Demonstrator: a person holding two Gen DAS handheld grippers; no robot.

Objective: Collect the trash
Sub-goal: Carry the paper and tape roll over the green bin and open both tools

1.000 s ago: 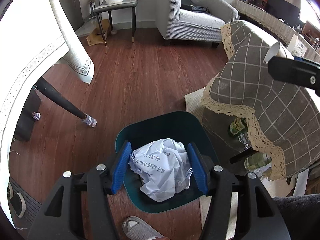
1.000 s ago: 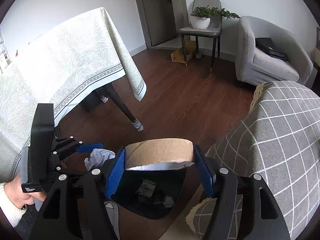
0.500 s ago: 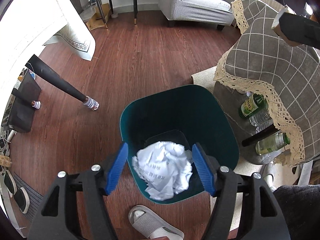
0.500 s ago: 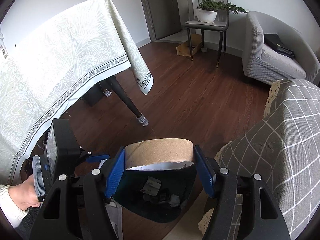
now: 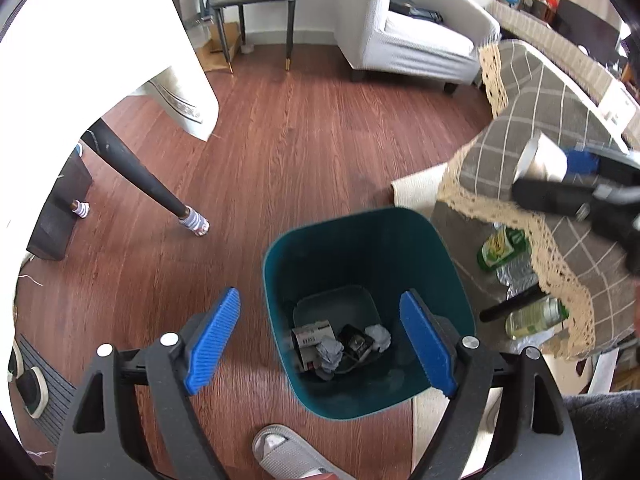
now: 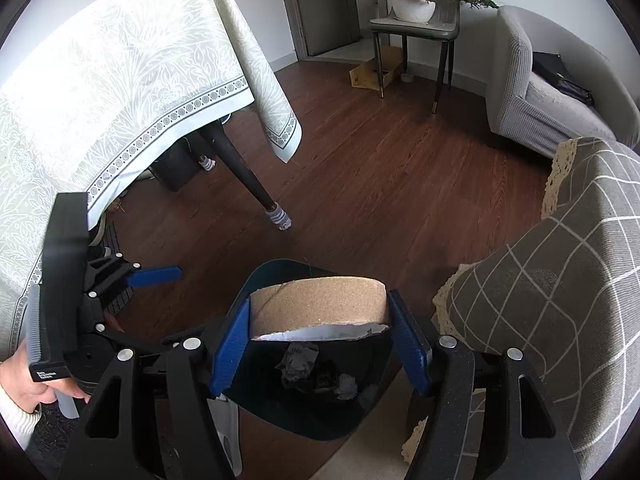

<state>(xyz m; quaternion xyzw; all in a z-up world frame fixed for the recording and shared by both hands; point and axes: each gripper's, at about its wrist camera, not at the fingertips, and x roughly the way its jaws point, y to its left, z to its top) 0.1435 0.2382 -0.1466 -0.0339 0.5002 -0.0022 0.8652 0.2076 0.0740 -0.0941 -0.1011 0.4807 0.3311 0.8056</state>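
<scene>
A teal trash bin (image 5: 440,264) stands on the wood floor, with crumpled paper (image 5: 330,354) and small boxes at its bottom. My left gripper (image 5: 320,344) is open and empty above the bin's near side. My right gripper (image 6: 320,340) is shut on a brown paper cup (image 6: 320,308) and holds it above the bin (image 6: 280,272). The cup (image 5: 544,158) and the right gripper also show at the right of the left wrist view. The left gripper (image 6: 156,276) shows at the left of the right wrist view.
A table with a pale cloth (image 6: 120,92) and a dark leg (image 6: 244,176) stands at the left. A low table with a grey checked cloth (image 6: 560,280) is right of the bin, bottles (image 5: 500,246) under it. A slipper (image 5: 288,456) lies near the bin.
My left gripper opened and the crumpled white paper ball dropped into the bin. The right gripper with the cup moved closer over the bin.
</scene>
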